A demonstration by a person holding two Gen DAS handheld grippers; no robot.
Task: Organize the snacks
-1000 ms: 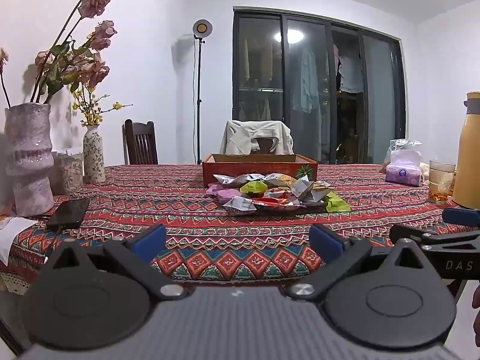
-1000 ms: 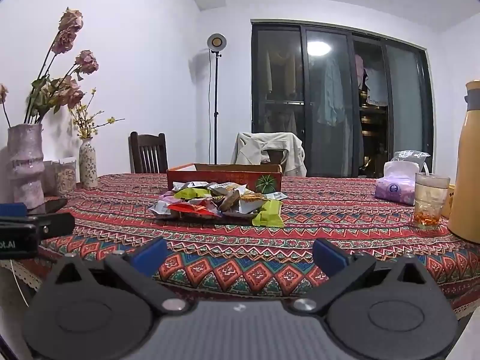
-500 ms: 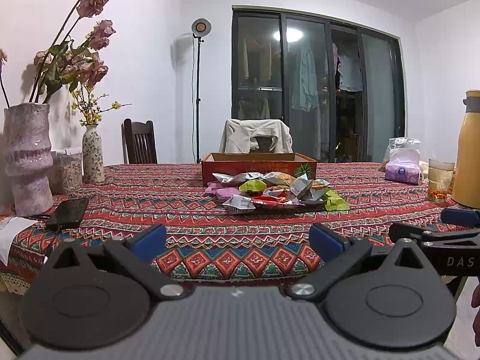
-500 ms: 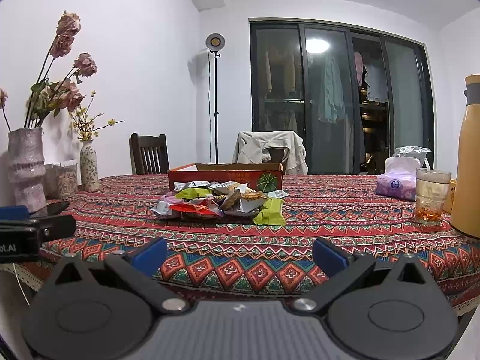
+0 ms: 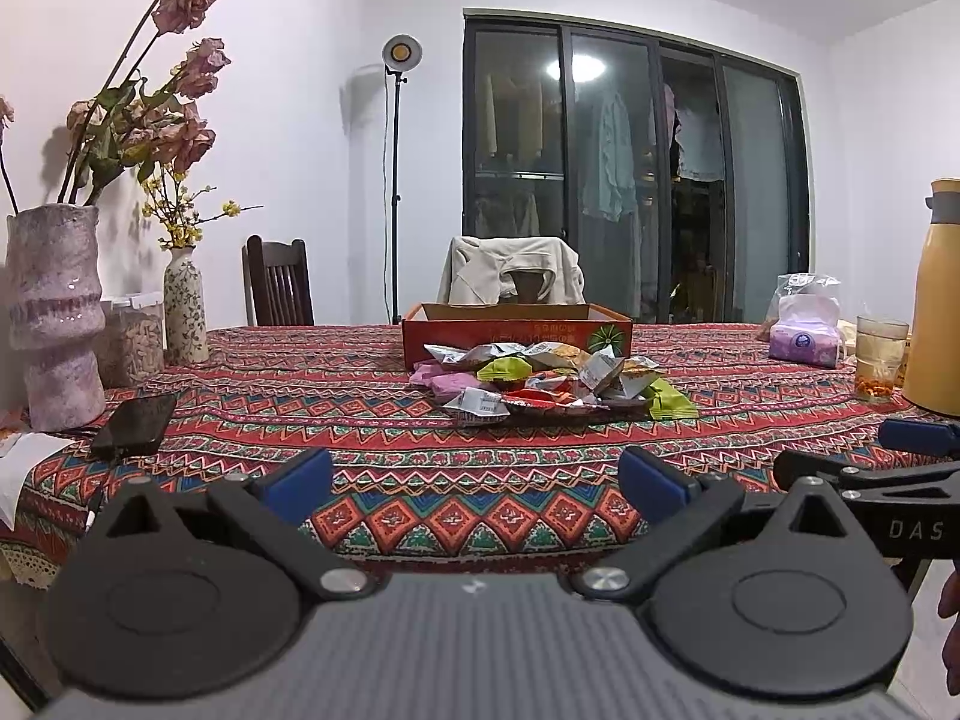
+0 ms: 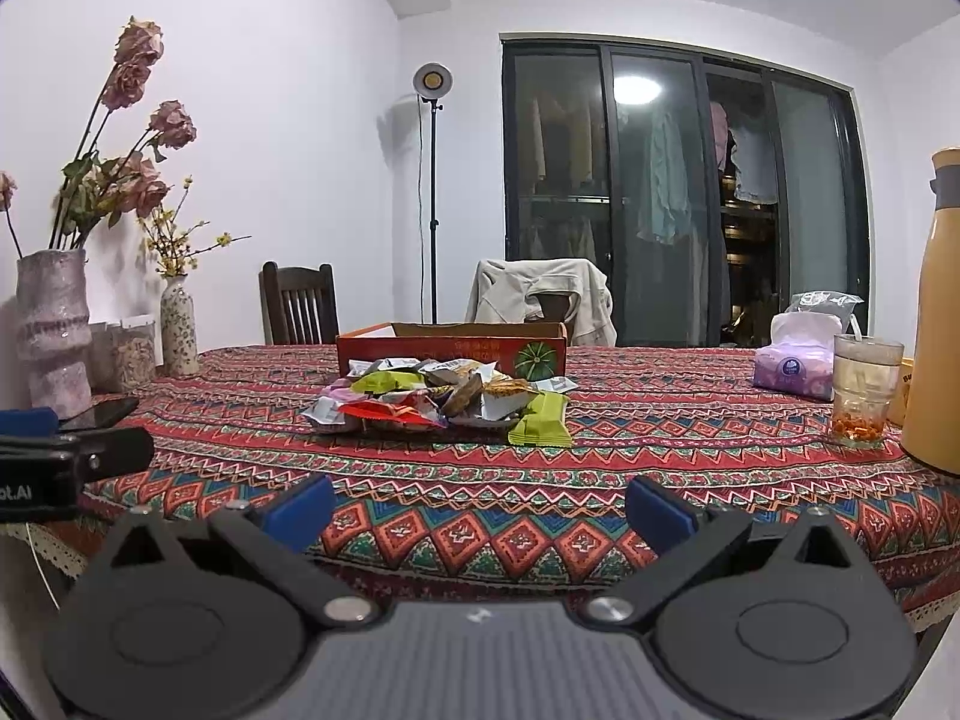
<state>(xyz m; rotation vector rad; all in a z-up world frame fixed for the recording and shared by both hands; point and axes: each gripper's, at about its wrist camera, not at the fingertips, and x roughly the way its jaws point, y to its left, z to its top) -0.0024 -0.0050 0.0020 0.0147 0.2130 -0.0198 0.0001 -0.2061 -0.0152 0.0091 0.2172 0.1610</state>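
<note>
A heap of wrapped snacks (image 5: 549,381) (image 6: 444,399) in green, pink, red and silver lies mid-table on the patterned cloth. Just behind it stands an open red cardboard box (image 5: 516,333) (image 6: 450,345). My left gripper (image 5: 477,483) hovers at the near table edge, well short of the heap, open with nothing between its blue pads. My right gripper (image 6: 480,510) is open and empty too, at the same edge. Each gripper shows at the side of the other's view.
At the left stand a large flower vase (image 5: 54,312), a small vase (image 5: 185,309), jars and a black phone (image 5: 137,423). At the right are a yellow flask (image 6: 936,324), a glass of tea (image 6: 864,387) and a tissue pack (image 6: 795,363). Chairs stand behind the table.
Both views have dropped slightly, so the table looks flatter and the snacks sit a little higher in frame. Both grippers stay open.
</note>
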